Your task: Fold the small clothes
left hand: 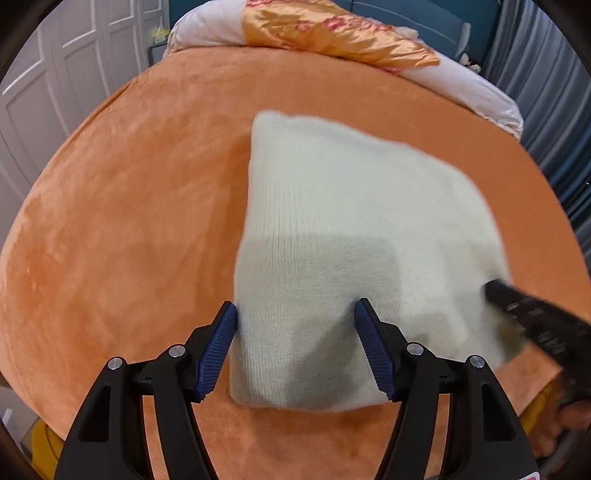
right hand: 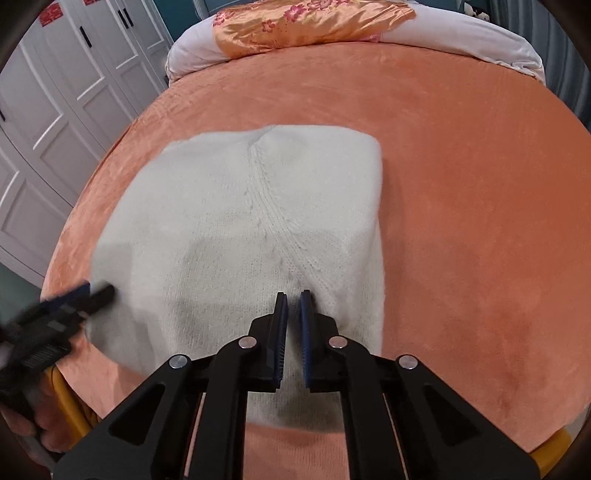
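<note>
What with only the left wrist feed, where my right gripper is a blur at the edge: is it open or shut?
Observer: Almost shut. The right gripper shows only a slit between its pads, low over the near part of the white knit garment. Whether it pinches fabric, I cannot tell.
Operator: Any seam to fold along?
Observer: Yes, a knitted seam runs from the far edge down toward that gripper.

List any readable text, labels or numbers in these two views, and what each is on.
No readable text.
Red stickers on the white wardrobe doors: marks too small to read.
Pink-and-white label at the frame's bottom edge: cut off, unreadable.
White knit garment: no print visible.
</note>
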`<state>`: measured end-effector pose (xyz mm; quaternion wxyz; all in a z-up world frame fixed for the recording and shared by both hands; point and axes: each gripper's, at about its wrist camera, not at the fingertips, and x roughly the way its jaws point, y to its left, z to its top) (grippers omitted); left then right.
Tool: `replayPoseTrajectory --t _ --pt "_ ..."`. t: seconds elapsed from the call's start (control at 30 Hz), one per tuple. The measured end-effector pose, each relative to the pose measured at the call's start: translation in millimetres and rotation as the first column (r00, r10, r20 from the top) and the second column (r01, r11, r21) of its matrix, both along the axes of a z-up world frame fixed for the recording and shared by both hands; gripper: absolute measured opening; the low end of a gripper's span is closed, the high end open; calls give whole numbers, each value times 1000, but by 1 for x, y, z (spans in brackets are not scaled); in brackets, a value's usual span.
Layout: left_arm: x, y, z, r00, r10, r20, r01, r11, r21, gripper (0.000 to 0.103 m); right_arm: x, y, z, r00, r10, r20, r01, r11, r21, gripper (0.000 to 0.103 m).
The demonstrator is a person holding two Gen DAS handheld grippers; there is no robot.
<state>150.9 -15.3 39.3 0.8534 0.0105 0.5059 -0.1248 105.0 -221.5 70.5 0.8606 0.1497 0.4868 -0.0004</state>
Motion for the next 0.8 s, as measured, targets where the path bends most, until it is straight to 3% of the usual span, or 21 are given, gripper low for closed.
replayPoseTrajectory --t 0.13,0.3,0.5,0.8 --pt "-10 3 6 1000 9 19 -9 1000 -2 64 -17 2 18 998 -17 67 16 1000 15 10" --pt "-43 0 17 997 7 71 -9 1000 28 64 -68 18 23 993 -8 120 13 999 -44 10" --pt "-84 -18 -2 998 -17 62 13 998 66 65 -109 31 0 994 -24 105 32 997 -67 10" --pt "-107 -28 -41 999 -16 49 10 993 117 67 -126 29 -37 996 -64 62 69 994 -84 12"
